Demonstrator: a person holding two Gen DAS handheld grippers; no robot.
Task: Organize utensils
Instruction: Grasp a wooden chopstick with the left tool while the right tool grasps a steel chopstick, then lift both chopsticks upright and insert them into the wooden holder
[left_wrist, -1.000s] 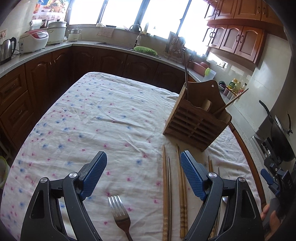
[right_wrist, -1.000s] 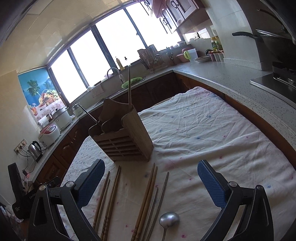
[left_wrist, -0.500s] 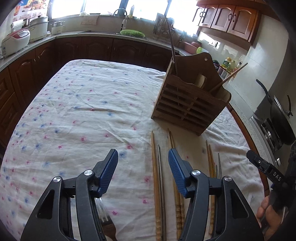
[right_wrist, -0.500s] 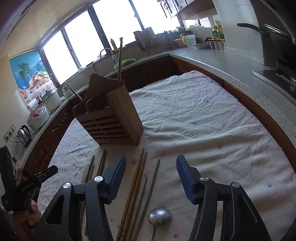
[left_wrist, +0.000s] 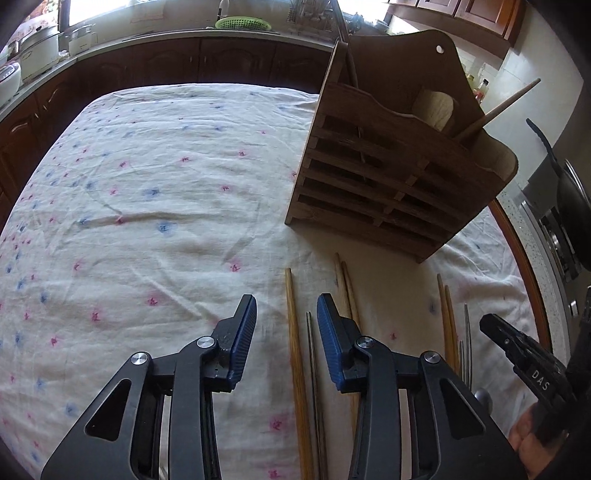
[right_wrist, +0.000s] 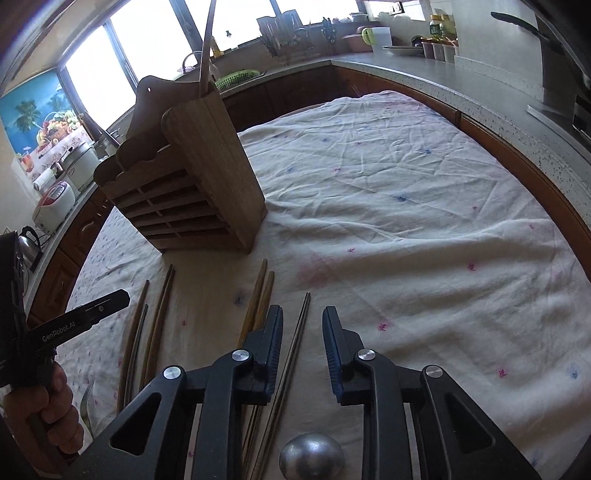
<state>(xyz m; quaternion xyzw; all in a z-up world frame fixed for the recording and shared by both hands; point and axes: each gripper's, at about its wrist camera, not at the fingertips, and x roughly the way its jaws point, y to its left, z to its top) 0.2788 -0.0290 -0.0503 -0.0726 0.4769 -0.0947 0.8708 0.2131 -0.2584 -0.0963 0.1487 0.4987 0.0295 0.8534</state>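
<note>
Left gripper: the jaws have just been closing and now stand narrow but not shut. A wooden chopstick and a thin metal chopstick lie on the cloth in the gap between the blue pads; neither pad presses on them, so nothing is gripped.

Right gripper: the jaws have likewise just been closing to a narrow gap. A pair of thin metal chopsticks runs up through that gap without visible contact to either pad. The round bowl of a metal spoon lies just below the gap, at the frame's bottom edge.

Utensil layout (all on the flowered tablecloth): two more wooden pairs lie flat in a row, tips toward the wooden holder; one pair sits just left of the right gripper's left pad, the other farther left. A fork shows partly beside the hand gripping the left tool.

The holder stands upright on the cloth beyond the row. A chopstick leans out of its right compartment and a dark handle rises from its left compartment.
</note>
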